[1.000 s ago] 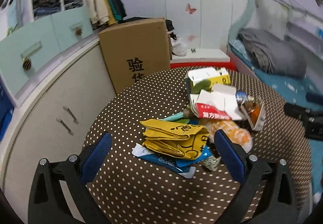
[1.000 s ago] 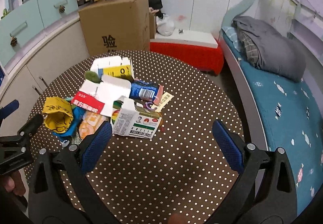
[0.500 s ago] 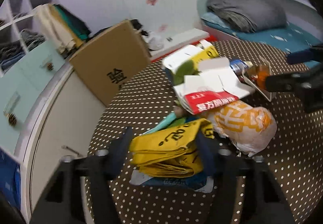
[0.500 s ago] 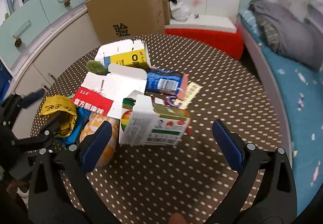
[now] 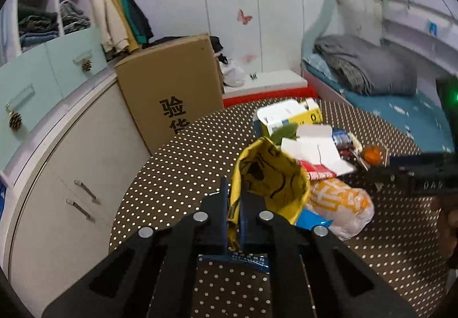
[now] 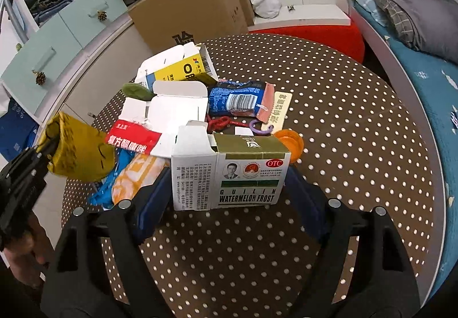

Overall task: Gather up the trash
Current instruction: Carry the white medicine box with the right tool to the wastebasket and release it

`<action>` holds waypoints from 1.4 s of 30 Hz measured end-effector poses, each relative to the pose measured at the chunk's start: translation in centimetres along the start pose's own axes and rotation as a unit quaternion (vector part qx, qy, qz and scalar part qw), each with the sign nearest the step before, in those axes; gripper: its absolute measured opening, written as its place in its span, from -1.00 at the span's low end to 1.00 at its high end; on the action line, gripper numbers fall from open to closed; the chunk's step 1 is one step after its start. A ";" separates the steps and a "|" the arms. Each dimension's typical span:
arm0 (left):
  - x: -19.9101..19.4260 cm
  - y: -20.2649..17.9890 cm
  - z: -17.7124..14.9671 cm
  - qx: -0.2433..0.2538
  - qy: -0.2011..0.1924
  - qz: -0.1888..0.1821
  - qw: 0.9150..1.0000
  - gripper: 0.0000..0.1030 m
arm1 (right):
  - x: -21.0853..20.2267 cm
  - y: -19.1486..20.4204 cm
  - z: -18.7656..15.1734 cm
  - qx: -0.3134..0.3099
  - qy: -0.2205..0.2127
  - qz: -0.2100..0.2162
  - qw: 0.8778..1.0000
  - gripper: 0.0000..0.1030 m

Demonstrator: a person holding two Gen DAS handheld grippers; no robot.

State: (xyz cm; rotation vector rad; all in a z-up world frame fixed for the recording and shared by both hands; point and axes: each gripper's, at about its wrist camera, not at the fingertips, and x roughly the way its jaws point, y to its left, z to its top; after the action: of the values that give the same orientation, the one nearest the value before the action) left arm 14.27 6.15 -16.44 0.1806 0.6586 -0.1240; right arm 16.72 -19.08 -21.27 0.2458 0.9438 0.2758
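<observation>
Left gripper (image 5: pixel 234 204): we see its jaws pinched tight on the yellow wrapper (image 5: pixel 269 174), which stands up crumpled above the table (image 5: pixel 177 163) near its left edge.
Blue packet (image 5: pixel 313 219): flat on the table under the wrapper, partly hidden by our left gripper.
Orange bag (image 6: pixel 137 174): just right of the blue packet, lying against the box.
Red carton (image 6: pixel 134 140): torn open, its white flaps spread toward the table's middle, behind the orange bag.
Yellow carton (image 6: pixel 186 71): opened, nearest the far edge, with a green scrap (image 6: pixel 137 90) at its left corner.
Right gripper (image 6: pixel 229 189): jaws wide and closing, one blue pad on each side of the box; we cannot tell whether the pads press it yet.
Box (image 6: pixel 229 177): white and olive, top flap open, upright near the table's middle, toward the near edge.
Blue pouch (image 6: pixel 237 100): behind the box, barcode up, beside a beige slip (image 6: pixel 282 110).
Orange lid (image 6: pixel 290 143): touching the box's right rear corner.
Right half of the table: bare dotted cloth.
</observation>
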 end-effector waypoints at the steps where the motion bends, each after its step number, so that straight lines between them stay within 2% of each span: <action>1: -0.3 0.0 0.0 -0.006 -0.002 -0.001 1.000 -0.89 | -0.4 -0.3 -0.2 0.004 -0.002 0.004 1.000 0.51; 9: -3.9 -0.2 1.3 -0.050 -0.035 -0.020 0.998 -0.89 | -5.1 -1.8 -0.5 -0.001 -0.051 0.024 0.998 0.51; 15: -6.7 -3.1 3.9 -0.049 -0.072 -0.053 0.995 -0.89 | -9.2 -4.5 0.5 0.012 -0.094 0.022 0.995 0.51; 20: -7.1 -6.9 6.0 -0.046 -0.086 -0.098 0.990 -0.89 | -12.2 -9.0 0.7 0.036 -0.125 -0.008 0.991 0.52; 24: -5.9 -11.3 7.5 -0.040 -0.075 -0.147 0.986 -0.89 | -13.0 -14.9 0.3 0.089 -0.131 -0.039 0.987 0.52; 27: -4.9 -14.6 8.1 -0.026 -0.064 -0.171 0.983 -0.89 | -12.3 -20.5 -0.8 0.145 -0.118 -0.062 0.980 0.52; 31: -3.1 -19.0 8.7 0.000 -0.044 -0.195 0.980 -0.89 | -9.1 -28.8 -3.6 0.234 -0.079 -0.081 0.966 0.52; 40: 2.1 -28.4 9.2 0.061 0.011 -0.236 0.970 -0.89 | -1.7 -39.0 -8.4 0.352 -0.005 -0.084 0.932 0.55; 42: 3.1 -30.4 9.1 0.074 0.025 -0.244 0.967 -0.89 | -0.2 -40.5 -9.1 0.371 0.014 -0.076 0.926 0.68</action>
State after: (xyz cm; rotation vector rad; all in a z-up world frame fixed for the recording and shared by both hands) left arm 16.95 -25.56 -15.19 0.1630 0.7344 -0.6459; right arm 14.18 -56.29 -39.45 0.8614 1.0601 -0.2382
